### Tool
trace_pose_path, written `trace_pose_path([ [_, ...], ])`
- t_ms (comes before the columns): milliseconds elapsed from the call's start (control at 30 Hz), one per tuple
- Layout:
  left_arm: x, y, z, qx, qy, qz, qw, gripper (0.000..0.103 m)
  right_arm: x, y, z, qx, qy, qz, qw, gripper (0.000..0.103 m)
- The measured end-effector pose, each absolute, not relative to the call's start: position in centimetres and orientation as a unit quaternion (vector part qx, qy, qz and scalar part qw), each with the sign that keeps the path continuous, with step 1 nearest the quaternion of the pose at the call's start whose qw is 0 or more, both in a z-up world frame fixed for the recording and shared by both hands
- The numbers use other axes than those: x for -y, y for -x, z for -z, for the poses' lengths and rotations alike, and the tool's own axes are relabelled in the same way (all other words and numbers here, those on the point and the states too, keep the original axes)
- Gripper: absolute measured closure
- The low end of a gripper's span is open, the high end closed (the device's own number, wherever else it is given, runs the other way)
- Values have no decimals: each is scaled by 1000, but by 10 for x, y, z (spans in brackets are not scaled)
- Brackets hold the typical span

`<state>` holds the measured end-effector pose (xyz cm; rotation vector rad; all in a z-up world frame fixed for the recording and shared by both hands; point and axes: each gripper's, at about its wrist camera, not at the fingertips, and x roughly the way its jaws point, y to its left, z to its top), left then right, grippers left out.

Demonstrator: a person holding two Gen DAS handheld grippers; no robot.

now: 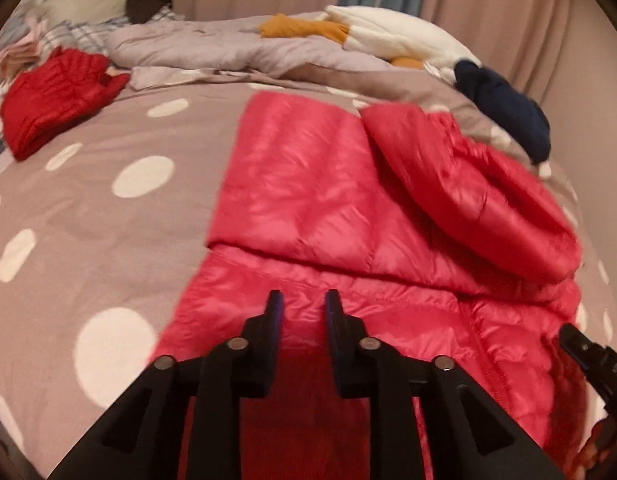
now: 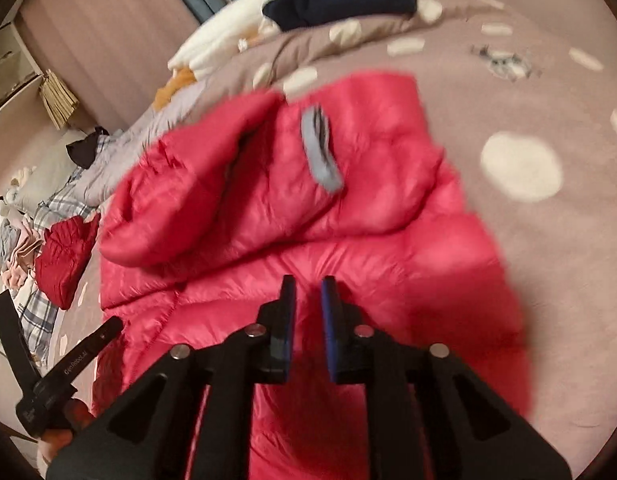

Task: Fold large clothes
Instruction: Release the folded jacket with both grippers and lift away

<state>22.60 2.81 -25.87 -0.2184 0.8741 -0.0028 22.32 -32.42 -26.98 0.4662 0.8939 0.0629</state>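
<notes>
At 10 o'clock of the left wrist view: folded dark red garment (image 1: 56, 100), lying on the bed cover (image 1: 108, 220), taupe with white dots. Toward 12 o'clock: crumpled grey quilt (image 1: 212, 48), with a mustard cloth (image 1: 292, 26) and a white plush item (image 1: 396, 36) on top. At 2 o'clock: navy garment (image 1: 504, 108), near the edge of the bed. From centre to 4 o'clock: red down jacket (image 1: 308, 184), glossy and quilted, spread on the bed cover, with the hood (image 1: 468, 188) lying over the body at 3 o'clock. At 6 o'clock: left gripper (image 1: 300, 300), positioned over the near part of the jacket. Jaws slightly apart, nothing between the pads, no cloth gripped. Contact between fingertips and fabric: cannot tell.

At 8 o'clock of the right wrist view: left gripper again, black, with part of a hand below it. At 9 o'clock: dark red garment beside a plaid sheet (image 2: 48, 312). At centre: same red down jacket, blurred, hood toward 9 o'clock, grey neck label (image 2: 320, 152) just above centre. At 6 o'clock: right gripper (image 2: 308, 288), positioned over the jacket body. Jaws parted by a narrow gap, blue pads facing each other, nothing clamped between them. At 12 o'clock: navy garment on the folded-back cover. At 3 o'clock: bare bed cover with one large white dot.
</notes>
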Motion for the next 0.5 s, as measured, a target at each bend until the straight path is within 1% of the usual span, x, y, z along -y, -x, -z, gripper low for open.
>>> trace_pose_path([
  [33,-35,-221,254,-415,123,5,901,67,326,-219,263,-421,-219,-28,880,68],
  [67,-41,-215,251,-409,132,6,903,53,330,-213,256,-413,-217,-26,884,48],
  [100,-47,-208,247,-399,137,2,907,38,336,-206,249,-403,-216,-23,889,38],
  [133,-50,-203,245,-390,137,-3,910,31,343,-199,244,-394,-219,-16,892,29],
  [167,-55,-196,242,-378,137,-11,916,23,347,-193,242,-389,-220,-9,894,29],
  [200,-59,-191,241,-370,139,-16,918,20,353,-186,241,-388,-222,-4,895,29],
  [333,-78,-171,239,-359,164,-17,918,19,374,-161,244,-384,-254,8,888,29],
  [367,-81,-166,240,-356,169,-16,919,17,377,-153,246,-382,-263,9,886,29],
  [400,-83,-164,240,-355,171,-15,919,12,379,-147,246,-379,-268,11,886,29],
  [467,-87,-152,242,-354,179,-10,918,8,379,-134,247,-373,-262,22,890,29],
  [500,-89,-147,243,-353,182,-8,918,8,379,-128,247,-371,-258,26,892,28],
])
